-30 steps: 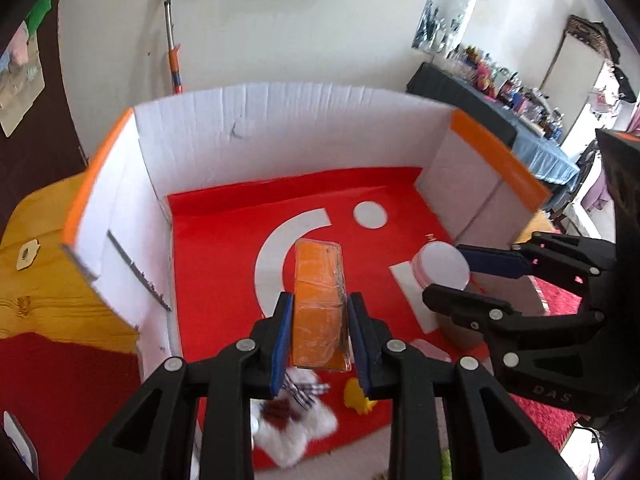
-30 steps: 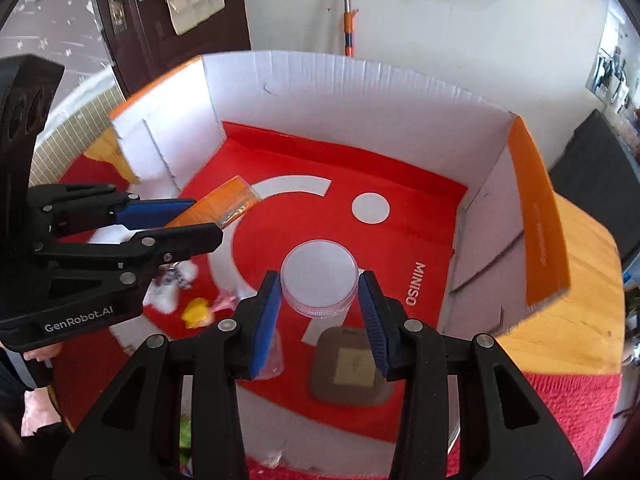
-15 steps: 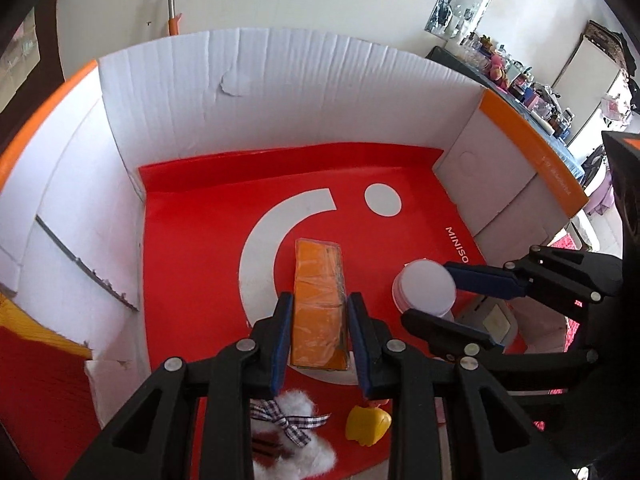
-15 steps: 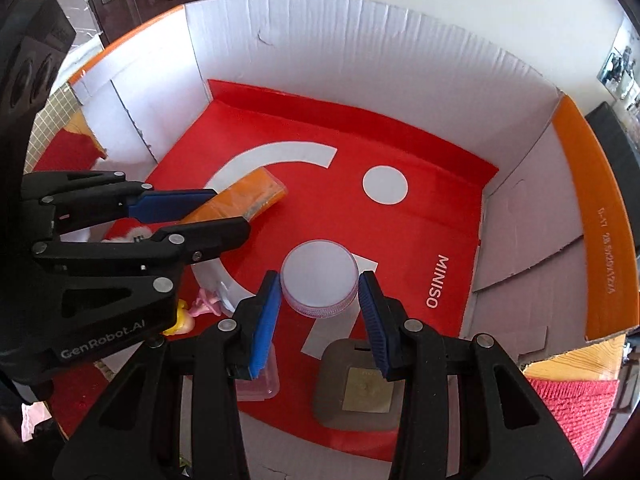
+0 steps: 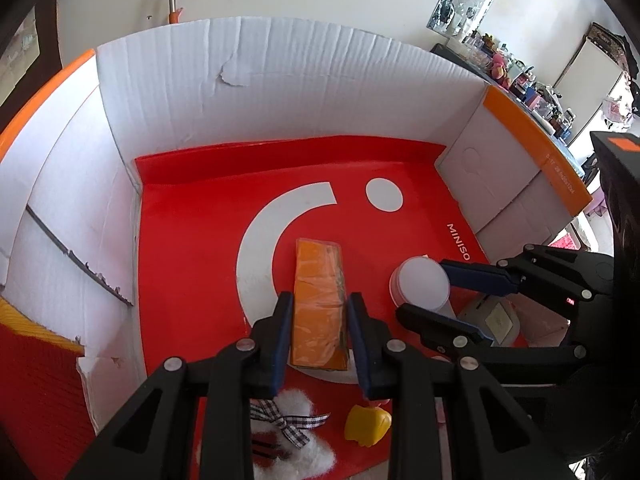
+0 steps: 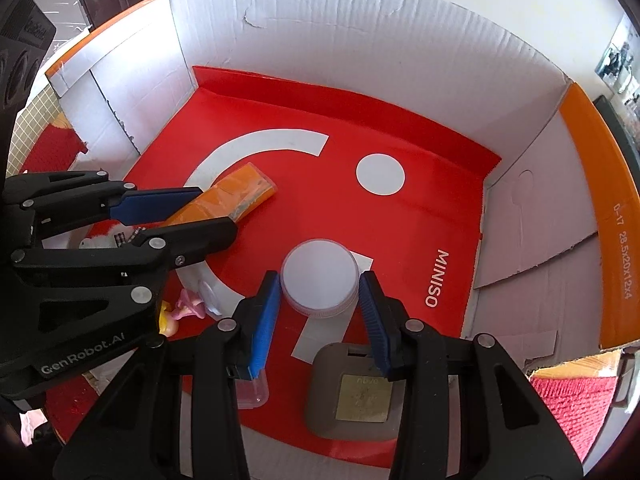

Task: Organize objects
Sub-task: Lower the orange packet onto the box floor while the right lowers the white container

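1. Placement is the step in hand: both grippers are down inside the cardboard box point(image 5: 280, 80), each with one item at the box floor.
2. Left gripper point(image 5: 318, 300): jaws are narrow and closed on the orange pack point(image 5: 318, 272). The pads press on its long sides. The pack lies lengthwise near the middle of the box floor and appears to rest on it.
3. Right gripper point(image 6: 319, 276): jaws are narrow around the round jar point(image 6: 319, 272), with no clear gap at either pad, so it is read as gripped. The jar stands upright towards the right of the box, its base apparently on the floor.
4. Next move, as a judgement: open each pair of jaws just enough to clear the item, then lift straight out. A sideways pull risks dragging the pack or tipping the jar.
5. Materials and shapes:
   - The box is white corrugated card with orange outer faces and torn edges.
   - The box floor carries a smooth red liner point(image 5: 192, 240) with white print.
   - The orange pack is a flat oblong in glossy clear wrap.
   - The round jar is a low cylinder of translucent plastic with a flat, matt white lid.
6. Other contents lie at the near edge of the box:
   - a grey rounded-square case point(image 6: 352, 392)
   - a yellow toy point(image 5: 366, 424)
   - a fluffy white piece with a checked bow point(image 5: 296, 436)
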Available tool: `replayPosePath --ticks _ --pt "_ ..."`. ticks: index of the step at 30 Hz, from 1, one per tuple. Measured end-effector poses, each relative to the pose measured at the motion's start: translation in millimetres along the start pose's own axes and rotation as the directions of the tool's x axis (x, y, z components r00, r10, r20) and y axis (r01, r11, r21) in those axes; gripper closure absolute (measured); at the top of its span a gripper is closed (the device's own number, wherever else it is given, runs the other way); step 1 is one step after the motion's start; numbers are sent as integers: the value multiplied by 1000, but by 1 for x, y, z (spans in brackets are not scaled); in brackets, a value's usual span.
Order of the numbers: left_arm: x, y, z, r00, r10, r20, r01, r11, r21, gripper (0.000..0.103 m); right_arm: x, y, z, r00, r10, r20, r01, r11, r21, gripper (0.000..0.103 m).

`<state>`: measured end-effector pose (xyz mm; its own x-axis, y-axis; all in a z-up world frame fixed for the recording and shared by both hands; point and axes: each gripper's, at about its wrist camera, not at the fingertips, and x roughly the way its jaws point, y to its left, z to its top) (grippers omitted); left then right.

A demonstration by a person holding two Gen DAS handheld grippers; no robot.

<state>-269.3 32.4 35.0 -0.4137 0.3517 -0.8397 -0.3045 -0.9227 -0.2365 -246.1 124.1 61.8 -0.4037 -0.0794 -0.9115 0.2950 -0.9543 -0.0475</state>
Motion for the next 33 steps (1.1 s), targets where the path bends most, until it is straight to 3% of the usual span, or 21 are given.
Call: replayPosePath --ticks 33 --pt "-5 1 -1 1000 -10 17 10 1000 0 73 -9 -3 -16 1000 -17 8 17 1000 -13 60"
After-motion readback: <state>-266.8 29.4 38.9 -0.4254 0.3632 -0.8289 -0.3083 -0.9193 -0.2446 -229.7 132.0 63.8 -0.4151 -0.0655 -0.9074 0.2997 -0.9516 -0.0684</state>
